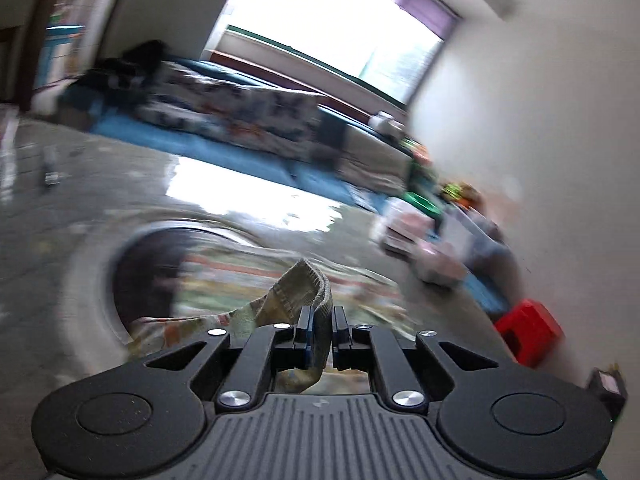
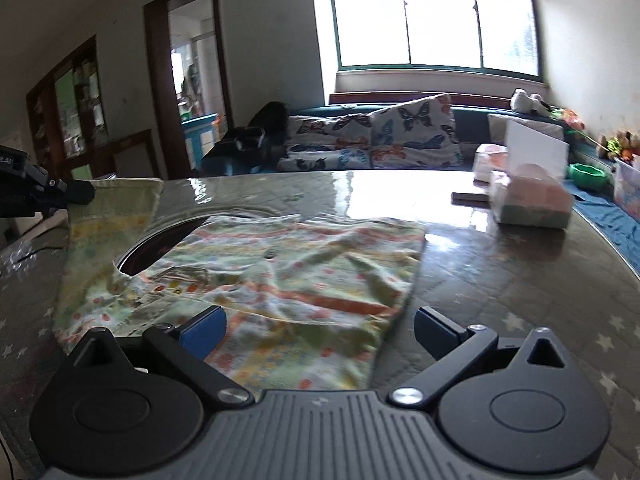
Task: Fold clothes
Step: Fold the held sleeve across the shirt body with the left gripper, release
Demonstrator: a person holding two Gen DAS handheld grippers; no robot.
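A pale green patterned garment [image 2: 280, 276] with orange and yellow stripes lies spread on the dark glossy table [image 2: 500, 272]. My left gripper [image 1: 320, 320] is shut on the garment's cuff [image 1: 296, 288] and holds that sleeve up off the table. The same gripper shows at the left edge of the right wrist view [image 2: 80, 192], with the lifted sleeve [image 2: 116, 208] hanging from it. My right gripper [image 2: 320, 328] is open and empty, low over the garment's near edge.
A round recess [image 2: 168, 240] in the table lies partly under the garment. Tissue packs and boxes [image 2: 528, 196] stand at the table's right. A sofa with butterfly cushions [image 2: 372, 136] is behind, toys [image 2: 616, 144] on the right, a red stool [image 1: 528, 332] beside the table.
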